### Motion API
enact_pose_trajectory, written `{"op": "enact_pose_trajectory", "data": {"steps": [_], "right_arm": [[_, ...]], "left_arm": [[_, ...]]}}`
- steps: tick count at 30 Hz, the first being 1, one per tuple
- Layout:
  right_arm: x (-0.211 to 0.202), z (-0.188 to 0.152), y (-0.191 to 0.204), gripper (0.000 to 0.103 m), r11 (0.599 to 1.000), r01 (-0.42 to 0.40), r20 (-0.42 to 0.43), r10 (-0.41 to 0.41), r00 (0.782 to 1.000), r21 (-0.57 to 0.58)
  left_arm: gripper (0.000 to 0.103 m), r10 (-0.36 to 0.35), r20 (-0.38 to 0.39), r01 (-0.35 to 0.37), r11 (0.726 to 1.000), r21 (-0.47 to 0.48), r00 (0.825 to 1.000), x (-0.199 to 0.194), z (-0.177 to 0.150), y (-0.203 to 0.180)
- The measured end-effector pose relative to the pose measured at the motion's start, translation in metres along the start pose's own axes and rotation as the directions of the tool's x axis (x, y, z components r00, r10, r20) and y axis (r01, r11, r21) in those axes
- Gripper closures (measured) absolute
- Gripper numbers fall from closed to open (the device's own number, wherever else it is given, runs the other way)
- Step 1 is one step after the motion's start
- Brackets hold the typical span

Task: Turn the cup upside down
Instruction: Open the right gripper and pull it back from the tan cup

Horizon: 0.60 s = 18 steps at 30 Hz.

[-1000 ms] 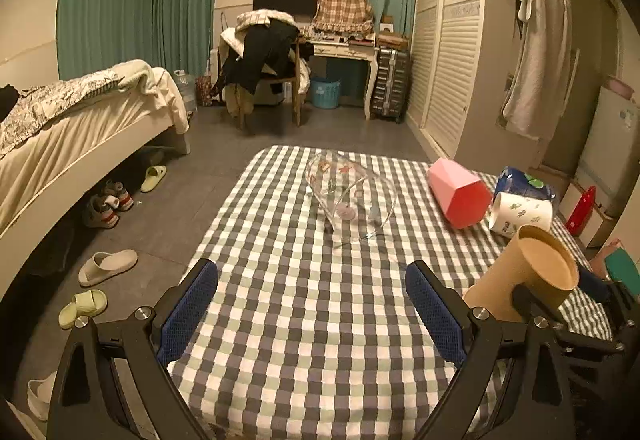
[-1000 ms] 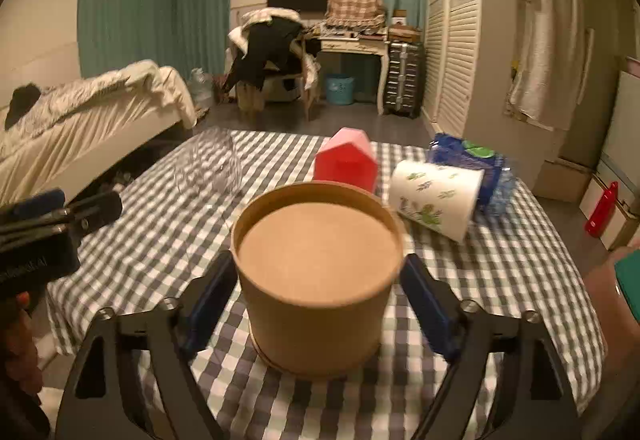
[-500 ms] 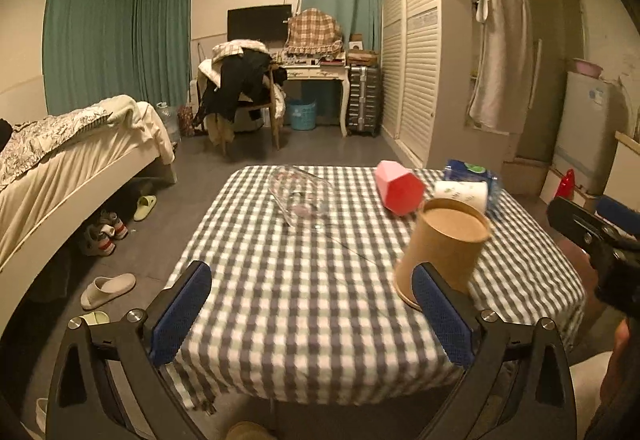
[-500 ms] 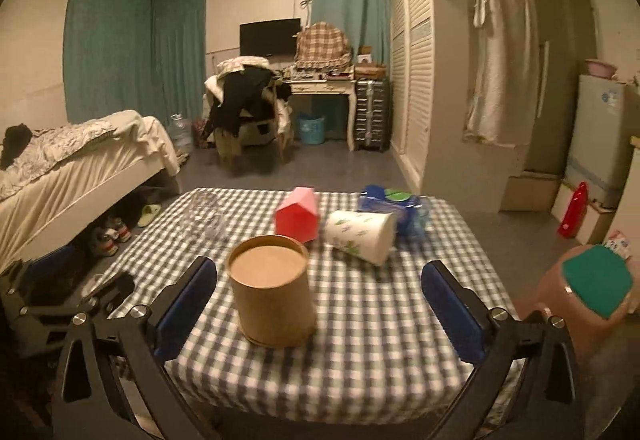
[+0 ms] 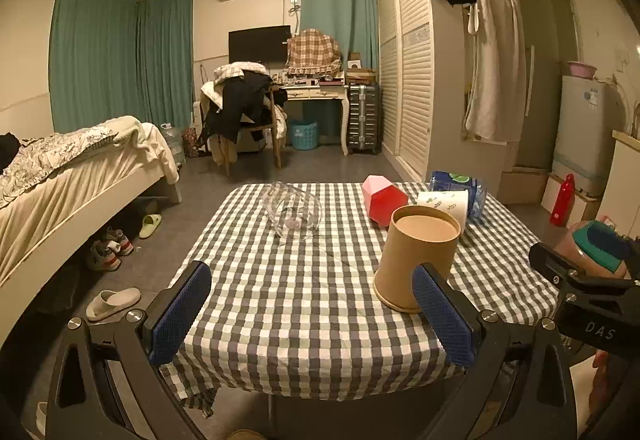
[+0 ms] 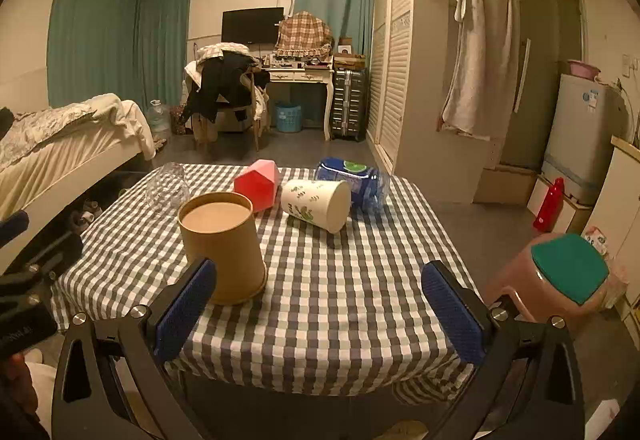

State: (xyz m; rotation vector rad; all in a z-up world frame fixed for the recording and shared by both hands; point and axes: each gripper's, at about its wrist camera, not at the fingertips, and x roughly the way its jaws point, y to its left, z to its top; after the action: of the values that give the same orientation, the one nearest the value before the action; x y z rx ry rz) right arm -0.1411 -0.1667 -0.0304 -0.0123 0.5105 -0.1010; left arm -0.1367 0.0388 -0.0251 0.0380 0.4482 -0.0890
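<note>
A brown paper cup [image 5: 416, 256] stands upside down, rim on the checked tablecloth [image 5: 300, 300], flat bottom up; it also shows in the right wrist view [image 6: 222, 244]. My left gripper [image 5: 312, 312] is open and empty, hovering at the table's near edge, its right pad just in front of the cup. My right gripper [image 6: 320, 316] is open and empty, back from the table's near edge, the cup beyond its left pad. The right gripper's body shows at the right edge of the left wrist view.
A clear glass cup [image 5: 294, 214] lies on its side at the far left. A red faceted cup [image 6: 258, 188], a white printed cup [image 6: 318, 204] and a blue pack [image 6: 352, 182] lie at the back. A pink stool with a green top [image 6: 560, 276] stands right of the table.
Both grippers have drawn back from the table. My right gripper, closely flanking the brown cup a second ago, is now clear of it, and the cup stands alone upside down.
</note>
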Motion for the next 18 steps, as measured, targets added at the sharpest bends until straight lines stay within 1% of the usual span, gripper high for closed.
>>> {"op": "enact_pose_trajectory", "data": {"steps": [3, 5, 9, 14, 18], "right_arm": [[0.002, -0.001, -0.004, 0.000, 1.000, 0.006, 0.000, -0.006, 1.000, 0.005], [0.003, -0.002, -0.007, 0.000, 1.000, 0.007, -0.003, -0.007, 1.000, 0.009], [0.003, -0.002, -0.007, 0.000, 1.000, 0.007, -0.002, -0.007, 1.000, 0.012], [0.004, 0.001, -0.006, 0.000, 1.000, 0.004, 0.003, -0.004, 1.000, 0.012], [0.003, 0.001, -0.005, 0.000, 1.000, 0.004, 0.004, -0.004, 1.000, 0.010]], "left_arm": [[0.000, -0.014, 0.001, 0.014, 1.000, 0.003, 1.000, -0.002, -0.001, -0.003], [0.000, -0.011, 0.000, 0.011, 1.000, 0.010, 1.000, -0.001, -0.001, -0.005], [0.000, -0.037, -0.010, 0.038, 0.999, 0.019, 0.999, 0.000, -0.003, -0.008], [0.000, -0.031, -0.006, 0.031, 0.999, 0.035, 0.999, 0.001, -0.003, -0.012], [0.000, -0.031, -0.014, 0.031, 0.999, 0.028, 0.999, 0.002, -0.003, -0.013]]}}
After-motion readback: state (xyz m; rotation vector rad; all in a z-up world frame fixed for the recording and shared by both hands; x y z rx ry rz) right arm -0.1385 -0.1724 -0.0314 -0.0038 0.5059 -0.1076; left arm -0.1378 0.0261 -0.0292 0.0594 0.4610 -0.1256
